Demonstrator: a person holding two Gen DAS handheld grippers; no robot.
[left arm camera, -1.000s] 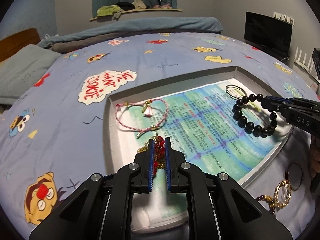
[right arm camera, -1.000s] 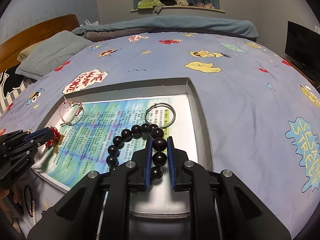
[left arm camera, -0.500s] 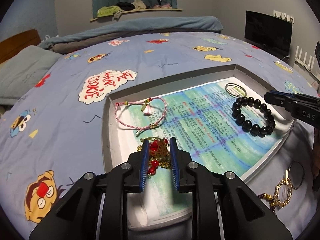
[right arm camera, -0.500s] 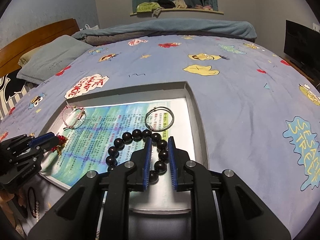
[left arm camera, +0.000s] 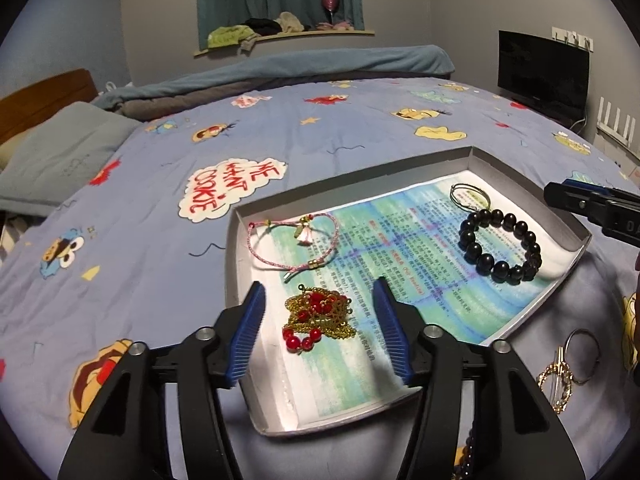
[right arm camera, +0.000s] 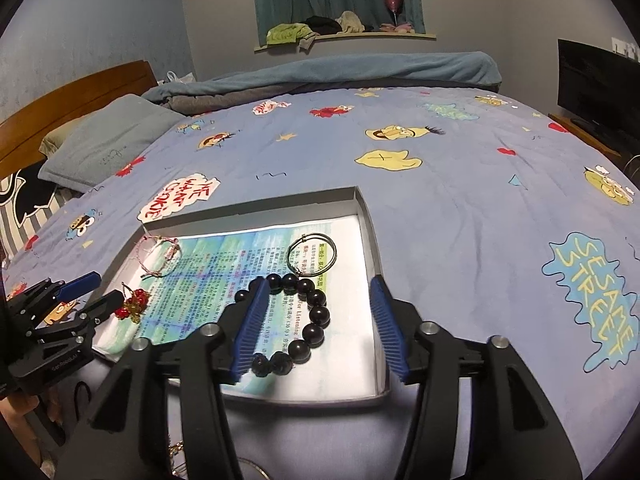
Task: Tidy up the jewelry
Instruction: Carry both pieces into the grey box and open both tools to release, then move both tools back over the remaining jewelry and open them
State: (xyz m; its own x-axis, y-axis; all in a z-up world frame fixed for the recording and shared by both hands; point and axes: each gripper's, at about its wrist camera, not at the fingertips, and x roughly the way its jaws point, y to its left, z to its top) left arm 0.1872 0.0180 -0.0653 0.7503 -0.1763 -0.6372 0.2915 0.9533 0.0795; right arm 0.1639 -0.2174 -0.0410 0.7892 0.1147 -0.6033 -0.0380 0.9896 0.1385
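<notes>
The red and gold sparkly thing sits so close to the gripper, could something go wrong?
Maybe. The red and gold piece lies loose between the open left gripper fingers, so its chains could snag as the gripper backs away. The tray rests on a soft bedspread; a bump could tip it. More jewelry outside it could slide off.

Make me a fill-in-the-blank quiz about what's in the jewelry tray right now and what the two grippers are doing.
1. The left gripper is ____, straddling the red and gold piece.
2. The bead bracelet between the right gripper's fingers is ____ in color.
3. The thin metal ring lies ____ the tray.
4. The pink cord bracelet lies nearest the ____ gripper.

Missing words: open; black; inside; left
</notes>
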